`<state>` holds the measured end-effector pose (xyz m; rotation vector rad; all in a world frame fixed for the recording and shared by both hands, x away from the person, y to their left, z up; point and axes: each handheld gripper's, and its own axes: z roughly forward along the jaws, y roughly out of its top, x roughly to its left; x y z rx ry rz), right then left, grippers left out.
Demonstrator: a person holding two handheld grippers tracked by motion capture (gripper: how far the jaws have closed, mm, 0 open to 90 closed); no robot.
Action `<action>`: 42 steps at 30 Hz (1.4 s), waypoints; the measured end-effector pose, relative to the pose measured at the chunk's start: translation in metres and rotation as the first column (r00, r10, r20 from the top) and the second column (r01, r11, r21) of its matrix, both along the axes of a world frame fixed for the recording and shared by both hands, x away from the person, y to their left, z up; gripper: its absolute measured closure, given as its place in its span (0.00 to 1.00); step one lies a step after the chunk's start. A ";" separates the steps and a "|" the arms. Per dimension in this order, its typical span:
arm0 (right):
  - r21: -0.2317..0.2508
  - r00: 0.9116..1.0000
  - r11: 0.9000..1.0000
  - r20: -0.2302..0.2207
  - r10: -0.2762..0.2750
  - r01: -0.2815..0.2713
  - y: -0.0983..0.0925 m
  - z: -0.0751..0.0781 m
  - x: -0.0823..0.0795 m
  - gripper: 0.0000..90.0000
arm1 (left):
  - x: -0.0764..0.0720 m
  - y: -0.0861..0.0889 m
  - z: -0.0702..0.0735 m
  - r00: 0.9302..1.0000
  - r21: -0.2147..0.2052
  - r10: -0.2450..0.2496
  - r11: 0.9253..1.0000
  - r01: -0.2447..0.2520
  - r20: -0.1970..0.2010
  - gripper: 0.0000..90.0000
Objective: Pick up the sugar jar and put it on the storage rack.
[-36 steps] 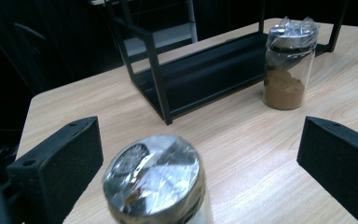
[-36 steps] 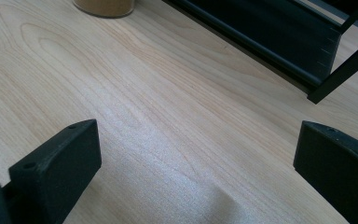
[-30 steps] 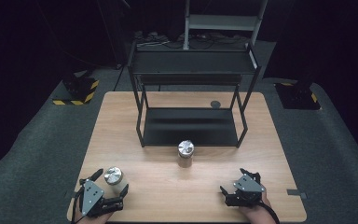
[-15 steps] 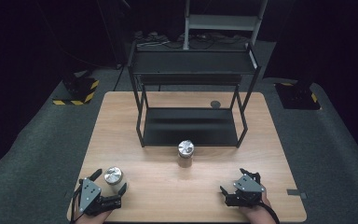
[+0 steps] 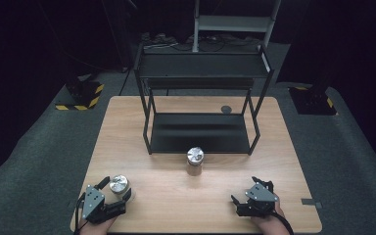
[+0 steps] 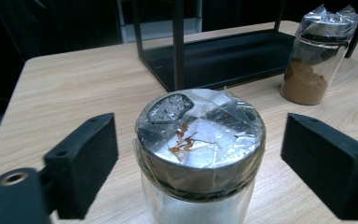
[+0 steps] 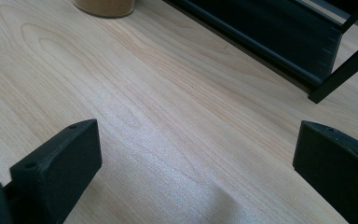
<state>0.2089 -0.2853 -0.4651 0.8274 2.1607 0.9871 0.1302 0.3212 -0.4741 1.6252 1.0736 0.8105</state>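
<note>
Left gripper (image 5: 113, 197): fingers (image 6: 81, 163) just closing around the foil-capped jar (image 6: 200, 149), pads apart from it. Right gripper (image 5: 248, 198): fingers wide open, empty, over the bench (image 5: 186, 205).

Thing: a clear glass jar (image 6: 199, 154) with a shiny silver lid (image 5: 119, 184).
Wrap: crinkly see-through plastic is stretched over the lid, with a small orange-brown smear on top.
Inside: something pale and white shows through the glass low down.
Pose: it stands straight up, lid on.
Place: on the wooden table (image 5: 176, 205), near the front left corner, well apart from the black shelf rack (image 5: 200, 132).
Neighbour: a second jar (image 6: 319, 56) with brown powder stands further off.
</note>
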 end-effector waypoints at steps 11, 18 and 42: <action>-0.002 1.000 1.000 0.000 0.002 -0.002 0.000 0.000 0.000 0.00 | 0.004 0.008 -0.008 1.000 -0.037 -0.027 0.999 0.027 0.001 0.30; 0.000 1.000 1.000 -0.003 0.004 -0.004 -0.001 0.000 0.001 0.00 | 0.005 0.010 -0.011 1.000 -0.046 -0.028 0.999 0.028 0.006 0.36; 0.003 1.000 1.000 -0.008 0.010 -0.010 -0.002 0.001 0.002 0.00 | 0.003 0.008 -0.004 0.999 -0.044 -0.028 0.999 0.029 0.015 0.38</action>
